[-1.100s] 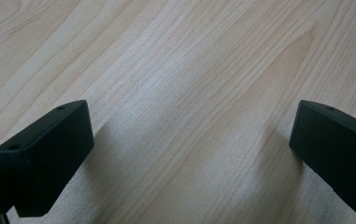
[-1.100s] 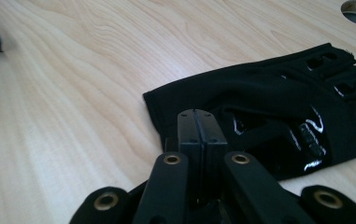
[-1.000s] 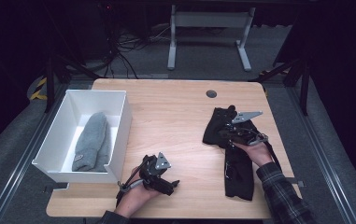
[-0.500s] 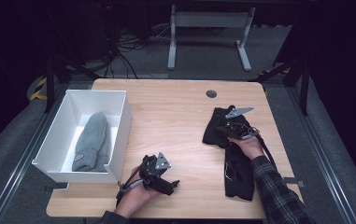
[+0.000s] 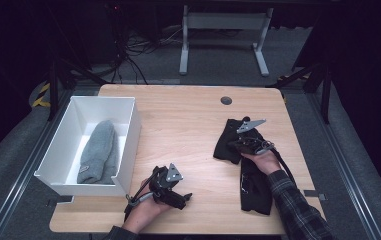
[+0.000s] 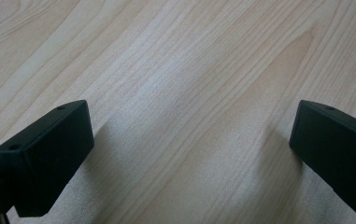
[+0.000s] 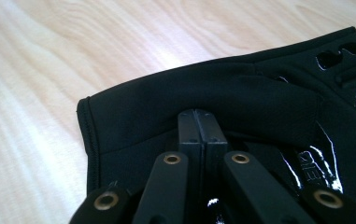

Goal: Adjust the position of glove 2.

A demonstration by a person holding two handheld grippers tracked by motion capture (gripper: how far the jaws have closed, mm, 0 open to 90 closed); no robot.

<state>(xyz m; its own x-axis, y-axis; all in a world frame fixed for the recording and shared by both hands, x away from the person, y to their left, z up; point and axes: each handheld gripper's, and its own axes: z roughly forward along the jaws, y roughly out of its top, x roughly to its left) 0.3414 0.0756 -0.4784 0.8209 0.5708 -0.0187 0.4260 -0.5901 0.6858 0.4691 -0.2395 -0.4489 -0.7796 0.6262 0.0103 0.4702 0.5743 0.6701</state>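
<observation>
The right tool (image 7: 198,122) has dipped a little and is pinched on the black glove (image 7: 241,93), ready to lift it off the counter (image 5: 188,120).

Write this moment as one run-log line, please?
right tool: shut, tips against black glove | left tool: open, over bare table | grey hat in white box

left gripper (image 6: 192,154): black jaws spread wide, low, hand (image 5: 145,212) resting at the near edge
right gripper (image 7: 197,122): black jaws pressed together, angled down, plaid-sleeved forearm (image 5: 293,202) behind
</observation>
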